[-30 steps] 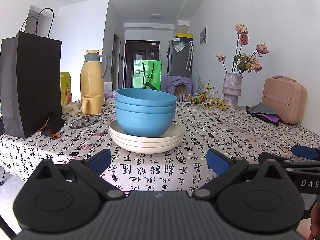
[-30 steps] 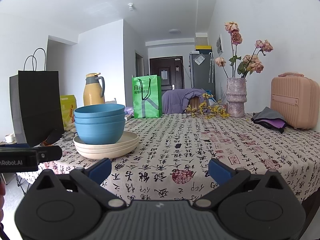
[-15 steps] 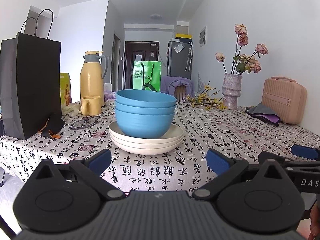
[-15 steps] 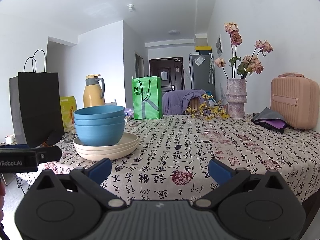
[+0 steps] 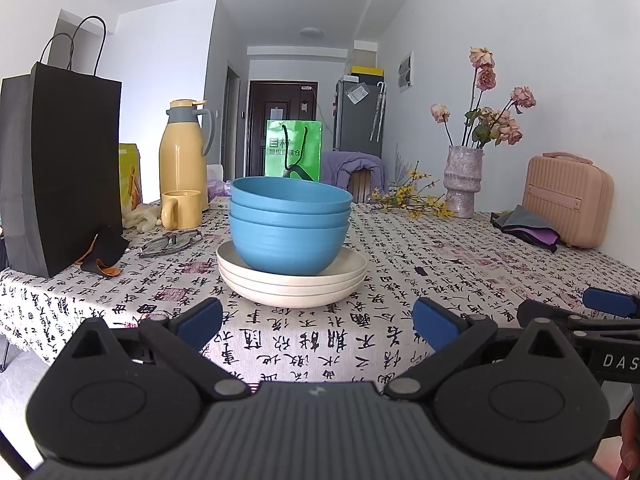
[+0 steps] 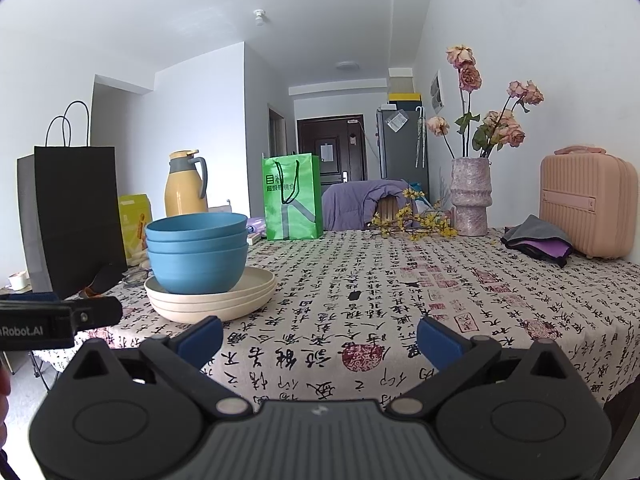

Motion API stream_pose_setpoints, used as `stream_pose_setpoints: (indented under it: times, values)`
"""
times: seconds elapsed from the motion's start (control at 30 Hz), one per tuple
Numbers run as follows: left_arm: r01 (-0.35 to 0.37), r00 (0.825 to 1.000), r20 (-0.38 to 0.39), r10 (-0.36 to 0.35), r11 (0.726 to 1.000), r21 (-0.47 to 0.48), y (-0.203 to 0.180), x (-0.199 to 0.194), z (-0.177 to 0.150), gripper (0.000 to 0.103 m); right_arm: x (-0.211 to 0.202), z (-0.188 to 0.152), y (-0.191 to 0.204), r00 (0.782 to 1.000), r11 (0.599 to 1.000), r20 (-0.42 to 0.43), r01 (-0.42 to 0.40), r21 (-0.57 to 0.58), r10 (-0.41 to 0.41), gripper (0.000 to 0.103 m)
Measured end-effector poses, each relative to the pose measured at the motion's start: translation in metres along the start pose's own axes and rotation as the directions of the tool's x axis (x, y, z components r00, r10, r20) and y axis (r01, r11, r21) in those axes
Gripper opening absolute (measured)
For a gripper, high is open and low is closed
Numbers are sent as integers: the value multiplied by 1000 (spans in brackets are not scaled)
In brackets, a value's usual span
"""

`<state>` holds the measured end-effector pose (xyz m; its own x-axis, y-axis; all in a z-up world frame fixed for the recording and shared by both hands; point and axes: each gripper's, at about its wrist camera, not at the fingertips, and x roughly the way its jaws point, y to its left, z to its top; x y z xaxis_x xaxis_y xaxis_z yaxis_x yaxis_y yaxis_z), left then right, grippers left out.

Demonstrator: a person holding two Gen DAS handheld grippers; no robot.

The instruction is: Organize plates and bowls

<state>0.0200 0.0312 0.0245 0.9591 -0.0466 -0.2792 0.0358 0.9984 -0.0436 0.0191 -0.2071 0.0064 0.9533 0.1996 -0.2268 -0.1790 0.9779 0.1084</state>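
Holding both claws wide and empty near the table's front edge, we face the stack of blue bowls point(image 5: 290, 232), which serves as our landmark. Our left gripper point(image 5: 318, 322) hovers just short of the stack with its blue pads point(image 5: 200, 320) spread well apart. Our right gripper point(image 6: 320, 338) sits to the right of the stack, its fingers equally wide over the printed tablecloth point(image 6: 400, 292).

Three bowls nest upright, and directly beneath them lie the cream plates point(image 5: 292, 280), also three, stacked flat on the cloth. Left of the bowls stand a yellow mug point(image 5: 180, 210) and, behind it, a yellow thermos point(image 5: 184, 152). Farther left rises a black paper bag point(image 5: 60, 168), with a pair of glasses point(image 5: 170, 242) lying between it and the stack. Behind the bowls stands a green bag point(image 5: 294, 150). Well to the right of them we see a vase of dried roses point(image 5: 464, 184) and a pink case point(image 5: 568, 208).
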Motion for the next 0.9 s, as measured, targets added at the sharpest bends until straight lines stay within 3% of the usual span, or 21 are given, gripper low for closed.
stream_pose_setpoints:
  times: [0.9]
  values:
    - [-9,1000,-1,9,1000,10,-3,-2,-3,103,0,0,5,1000,1000,1,-8,-5,8,103]
